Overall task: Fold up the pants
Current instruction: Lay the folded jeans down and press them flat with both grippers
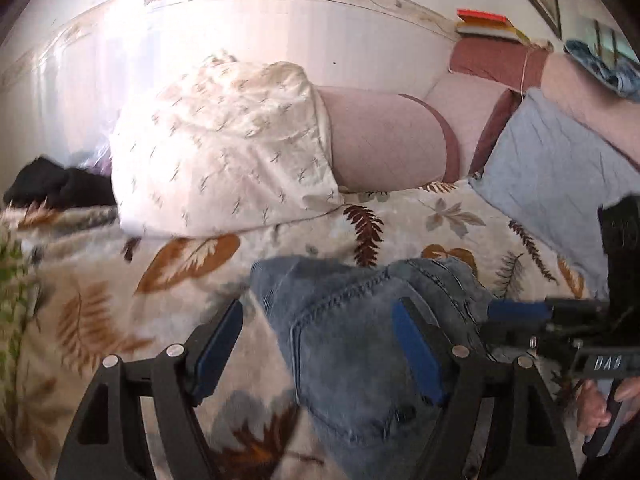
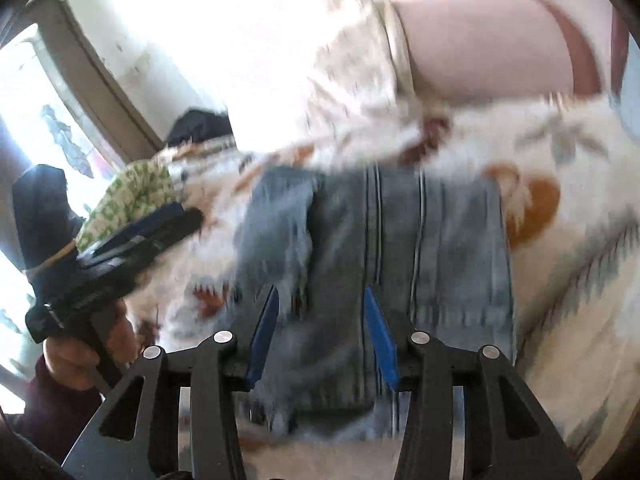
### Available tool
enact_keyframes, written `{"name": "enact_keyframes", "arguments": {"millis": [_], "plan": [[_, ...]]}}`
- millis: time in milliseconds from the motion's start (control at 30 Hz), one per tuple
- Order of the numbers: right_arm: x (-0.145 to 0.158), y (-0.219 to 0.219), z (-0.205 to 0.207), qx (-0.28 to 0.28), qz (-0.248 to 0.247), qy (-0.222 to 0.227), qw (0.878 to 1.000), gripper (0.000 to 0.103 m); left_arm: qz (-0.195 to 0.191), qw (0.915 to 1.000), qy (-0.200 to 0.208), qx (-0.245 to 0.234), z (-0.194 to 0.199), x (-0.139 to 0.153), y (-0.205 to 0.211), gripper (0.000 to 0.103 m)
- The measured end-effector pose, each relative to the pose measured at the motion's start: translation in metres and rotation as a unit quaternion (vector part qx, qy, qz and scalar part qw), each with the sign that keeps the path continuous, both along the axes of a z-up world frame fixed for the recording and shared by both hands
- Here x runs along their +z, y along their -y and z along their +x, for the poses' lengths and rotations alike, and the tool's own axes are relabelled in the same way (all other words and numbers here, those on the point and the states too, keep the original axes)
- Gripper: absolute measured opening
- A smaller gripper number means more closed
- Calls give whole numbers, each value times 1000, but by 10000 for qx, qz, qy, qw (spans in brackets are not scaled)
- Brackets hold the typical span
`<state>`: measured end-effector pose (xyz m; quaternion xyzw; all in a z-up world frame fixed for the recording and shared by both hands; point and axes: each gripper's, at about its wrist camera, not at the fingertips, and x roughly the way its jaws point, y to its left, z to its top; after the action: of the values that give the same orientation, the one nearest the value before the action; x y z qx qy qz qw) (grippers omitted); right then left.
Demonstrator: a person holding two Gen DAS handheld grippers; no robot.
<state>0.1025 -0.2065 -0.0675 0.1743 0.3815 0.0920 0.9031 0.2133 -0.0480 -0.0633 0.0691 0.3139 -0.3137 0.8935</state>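
Folded blue jeans [image 1: 360,320] lie on a leaf-patterned bed cover [image 1: 120,300]. My left gripper [image 1: 316,344] is open, low over the left part of the jeans, nothing between its blue pads. In the right wrist view the jeans [image 2: 400,240] lie as a folded stack. My right gripper [image 2: 320,332] is open above their near edge, empty. The right gripper also shows at the right of the left wrist view [image 1: 540,316], beside the jeans. The left gripper shows at the left of the right wrist view [image 2: 160,228].
A white patterned pillow [image 1: 224,152] and a pink bolster [image 1: 384,140] lie behind the jeans. A light blue cushion [image 1: 552,168] is at the right. Dark clothes [image 1: 52,188] sit at the far left, a green patterned cloth [image 2: 132,200] near the window.
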Motion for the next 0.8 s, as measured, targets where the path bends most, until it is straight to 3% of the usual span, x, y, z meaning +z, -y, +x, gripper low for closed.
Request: {"name": "enact_keyframes", "arguments": {"millis": [267, 500, 633, 800], "plan": [[-6, 29, 46, -313, 16, 317, 9990, 44, 817, 9964, -217, -39, 20, -35, 40, 79], [-34, 27, 70, -252, -138, -66, 9996, 44, 1214, 9915, -460, 113, 33, -71, 49, 81], [-51, 23, 81, -224, -289, -366, 9987, 44, 1315, 9892, -604, 214, 38, -83, 52, 83], [-67, 35, 85, -216, 186, -502, 9983, 45, 1164, 9877, -985, 339, 45, -94, 49, 84]]}}
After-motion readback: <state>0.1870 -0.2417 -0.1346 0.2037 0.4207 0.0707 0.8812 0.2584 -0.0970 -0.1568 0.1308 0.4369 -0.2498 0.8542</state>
